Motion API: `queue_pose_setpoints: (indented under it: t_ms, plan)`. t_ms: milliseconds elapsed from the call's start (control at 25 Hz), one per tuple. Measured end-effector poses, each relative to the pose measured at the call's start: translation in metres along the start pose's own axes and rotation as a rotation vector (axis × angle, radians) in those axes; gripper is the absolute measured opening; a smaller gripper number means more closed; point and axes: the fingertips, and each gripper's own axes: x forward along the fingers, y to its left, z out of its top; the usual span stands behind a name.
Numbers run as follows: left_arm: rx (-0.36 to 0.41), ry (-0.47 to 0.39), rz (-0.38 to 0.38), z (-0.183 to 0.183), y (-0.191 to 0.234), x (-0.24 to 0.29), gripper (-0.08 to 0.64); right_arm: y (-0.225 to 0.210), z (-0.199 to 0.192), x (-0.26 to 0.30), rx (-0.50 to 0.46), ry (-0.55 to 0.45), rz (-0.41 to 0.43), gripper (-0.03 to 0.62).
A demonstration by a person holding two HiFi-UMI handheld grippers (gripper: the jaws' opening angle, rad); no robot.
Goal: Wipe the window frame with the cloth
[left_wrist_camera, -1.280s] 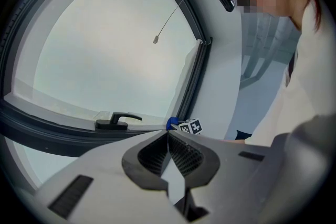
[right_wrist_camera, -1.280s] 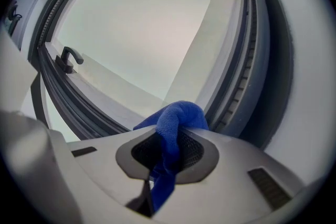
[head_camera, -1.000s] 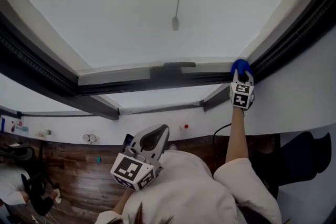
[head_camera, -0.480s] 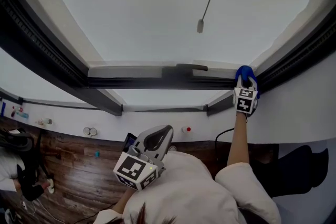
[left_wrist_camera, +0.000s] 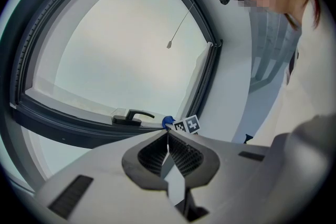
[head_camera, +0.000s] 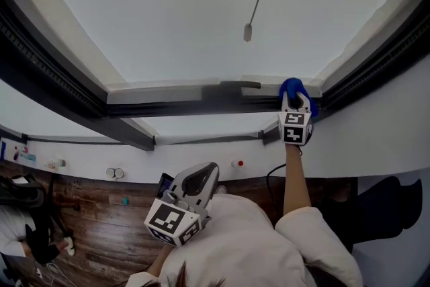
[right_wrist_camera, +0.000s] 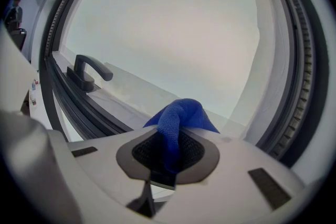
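The right tongs [head_camera: 293, 101] have slid left along the window frame [head_camera: 168, 108] since a moment ago, away from the right-hand corner and closer to the handle [head_camera: 232, 85]. They're clamped on the blue cloth [head_camera: 291, 87], which bunches up out of the jaws and presses against the frame's bottom rail, just to the right of the handle. In the right gripper view a fold of cloth runs down between the two jaws, and the rest spills forward onto the pale ledge under the glass. The arm is stretched well out to reach it. The left tongs [head_camera: 200, 177] hang back by the person's chest, well apart from the window, with jaws together and nothing between them. A thin cord with a small weight [head_camera: 248, 32] dangles in front of the pane, above the handle.
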Motion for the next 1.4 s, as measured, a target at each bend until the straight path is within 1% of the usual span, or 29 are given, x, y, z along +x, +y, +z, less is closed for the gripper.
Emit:
queue_pose_setpoints:
  t_ms: [160, 360, 560, 640, 720, 800, 920, 1080, 1200, 1320, 1400]
  plan:
    - [-0.003, 0.006, -0.017, 0.0, 0.0, 0.003, 0.011, 0.028, 0.014, -0.002, -0.032, -0.024, 0.041, 0.049]
    - [-0.007, 0.011, -0.026, -0.002, 0.003, 0.005, 0.011, 0.06, 0.029, -0.005, -0.043, -0.037, 0.08, 0.044]
    - [-0.013, 0.015, -0.036, -0.003, 0.006, 0.004, 0.011, 0.078, 0.036, -0.005, -0.032, -0.015, 0.116, 0.044]
    - [-0.013, 0.016, -0.039, -0.003, 0.007, 0.004, 0.011, 0.089, 0.04, -0.006, -0.027, -0.02, 0.142, 0.046]
    - [-0.011, 0.016, -0.041, -0.002, 0.009, 0.003, 0.011, 0.103, 0.045, -0.008, 0.002, -0.032, 0.173, 0.044]
    - [-0.008, 0.016, -0.043, -0.001, 0.01, 0.002, 0.011, 0.112, 0.048, -0.008, 0.04, -0.04, 0.173, 0.046]
    - [-0.004, 0.016, -0.049, 0.001, 0.01, 0.001, 0.011, 0.113, 0.049, -0.009, 0.058, -0.051, 0.162, 0.044]
    - [0.003, 0.006, -0.077, 0.005, 0.004, 0.004, 0.011, 0.114, 0.049, -0.009, 0.059, -0.065, 0.18, 0.046]
    - [0.004, 0.019, -0.101, 0.003, 0.0, 0.006, 0.011, 0.113, 0.05, -0.01, 0.058, -0.091, 0.212, 0.046]
    - [0.008, 0.029, -0.135, 0.001, -0.009, 0.011, 0.011, 0.114, 0.049, -0.01, 0.024, -0.121, 0.267, 0.046]
    - [0.013, 0.038, -0.16, -0.001, -0.015, 0.014, 0.011, 0.107, 0.05, -0.014, 0.017, -0.153, 0.275, 0.046]
